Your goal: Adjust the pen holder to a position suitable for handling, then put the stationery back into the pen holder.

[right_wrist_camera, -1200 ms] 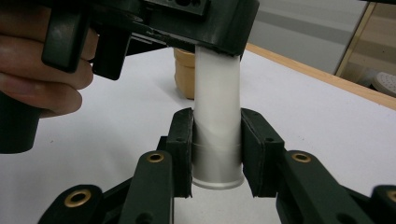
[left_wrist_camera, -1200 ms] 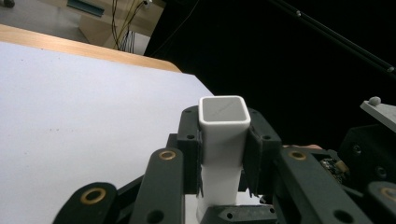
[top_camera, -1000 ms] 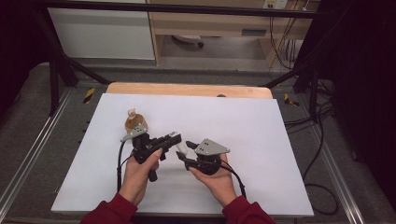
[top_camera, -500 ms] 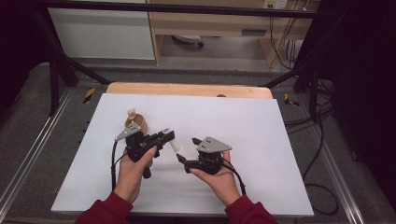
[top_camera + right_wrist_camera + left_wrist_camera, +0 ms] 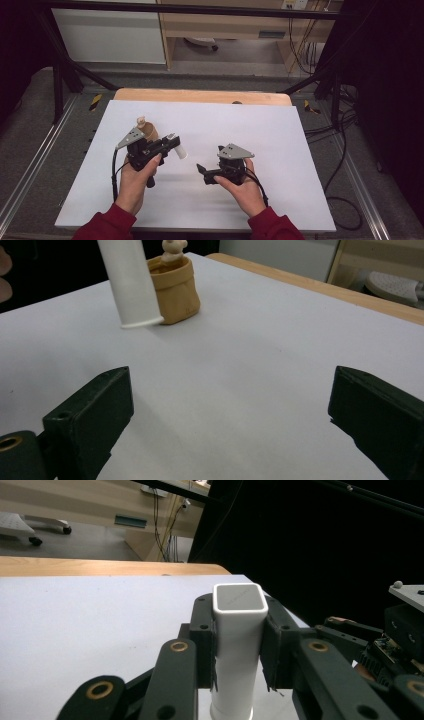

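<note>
While the left tongs [image 5: 172, 142] clamp a white square-section tube [image 5: 237, 630] between both jaws, the tube is carried clear of the white surface [image 5: 280, 130], its flanged end pointing toward the right tongs [image 5: 201, 170]. In the left gripper view the jaws press flat on two opposite faces of the tube, and its square end faces the camera; whether that end is open or capped cannot be told from this angle. The right tongs hang low over the surface with jaws spread wide and nothing between them, as the right gripper view confirms. A tan sack-shaped pot [image 5: 175, 287] with a small figure in its mouth stands on the surface just behind the left tongs, close beside the tube but apparently not touching it.

Assessment: the step in hand appears to be a lift and presentation of the tube, likely toward a handover or a two-handed operation. The next move calls for bringing the tube's free end squarely between the open right jaws, keeping it level, before they close.
</note>
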`<state>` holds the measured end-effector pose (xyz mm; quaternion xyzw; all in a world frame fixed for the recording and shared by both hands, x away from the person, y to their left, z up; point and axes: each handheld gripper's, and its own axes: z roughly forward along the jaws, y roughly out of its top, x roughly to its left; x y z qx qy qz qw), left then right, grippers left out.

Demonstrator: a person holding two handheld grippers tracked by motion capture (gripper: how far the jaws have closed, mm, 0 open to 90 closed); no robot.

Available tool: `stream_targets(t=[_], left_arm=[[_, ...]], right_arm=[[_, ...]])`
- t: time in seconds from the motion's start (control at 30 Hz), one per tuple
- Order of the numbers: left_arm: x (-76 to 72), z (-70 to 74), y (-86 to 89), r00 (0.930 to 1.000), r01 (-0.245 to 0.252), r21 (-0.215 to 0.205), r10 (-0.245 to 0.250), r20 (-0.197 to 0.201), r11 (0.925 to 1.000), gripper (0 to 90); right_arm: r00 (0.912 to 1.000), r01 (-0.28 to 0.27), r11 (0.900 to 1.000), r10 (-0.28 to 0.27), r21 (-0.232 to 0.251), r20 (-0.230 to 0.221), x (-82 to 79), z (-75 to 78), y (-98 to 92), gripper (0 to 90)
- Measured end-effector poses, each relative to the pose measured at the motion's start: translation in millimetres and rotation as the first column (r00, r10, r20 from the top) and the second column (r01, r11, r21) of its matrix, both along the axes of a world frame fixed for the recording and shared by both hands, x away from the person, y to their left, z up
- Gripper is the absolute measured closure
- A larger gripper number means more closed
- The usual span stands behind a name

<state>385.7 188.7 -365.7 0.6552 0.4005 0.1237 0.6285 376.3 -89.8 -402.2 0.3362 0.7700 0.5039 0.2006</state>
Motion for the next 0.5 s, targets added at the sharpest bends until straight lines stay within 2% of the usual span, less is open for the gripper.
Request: stream_targets(t=[0.17,0.37,0.5], left_arm=[[-0.7,2.2,7.2,1.0000,-0.009,0.009,0.009,0.004,0.9999,71.0],[0.1,8.3,15.2,0.9996,-0.022,0.019,0.022,0.017,0.9996,71.0],[0.9,16.1,21.3,0.9989,-0.034,0.026,0.033,0.032,0.9991,71.0]], right_arm=[[0.9991,0.028,0.999,-0.029,-0.034,-0.031,2.4,1.6,-15.5,3.5],[0.9955,0.056,0.997,-0.059,-0.043,-0.074,2.8,0.0,-39.2,3.4],[0.9902,0.111,0.993,-0.114,-0.040,-0.080,3.0,-2.4,-55.4,3.3]])
